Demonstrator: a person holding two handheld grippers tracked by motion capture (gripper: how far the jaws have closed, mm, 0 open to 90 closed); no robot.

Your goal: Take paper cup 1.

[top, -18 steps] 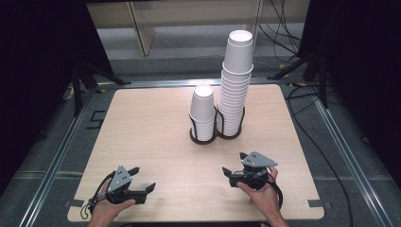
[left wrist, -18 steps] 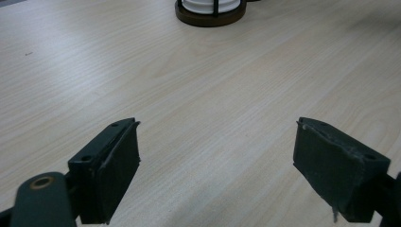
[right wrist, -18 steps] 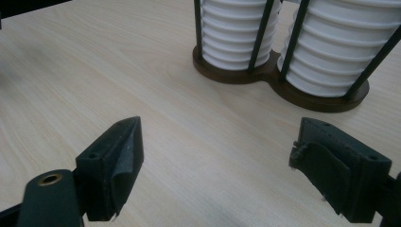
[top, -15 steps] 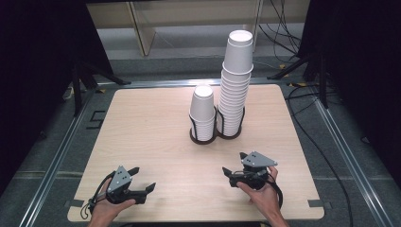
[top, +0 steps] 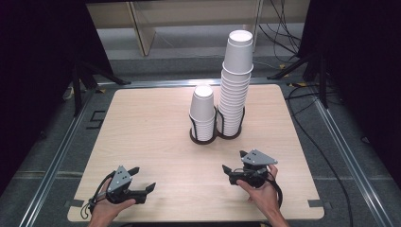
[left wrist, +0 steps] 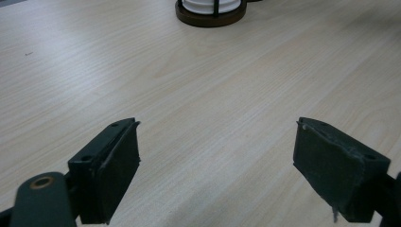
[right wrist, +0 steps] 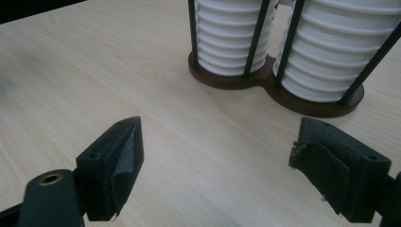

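- L gripper (top: pixel 142 182) + R gripper (top: pixel 235 163): both spread, nothing held, low on counter (top: pixel 142 123) near edge.
- Cup stacks (top: pixel 235 90) in holder (top: pixel 215 137) mid-counter, apart from both.
- Risk: tall stack may topple w/ sideways nudge on approach.

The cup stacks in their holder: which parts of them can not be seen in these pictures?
- Short stack: left gripper view, tops cut off by the upper edge.
- Tall stack: right gripper view, upper cups cut off by the upper edge.
- Holder: high view, its far side is hidden behind the cups.
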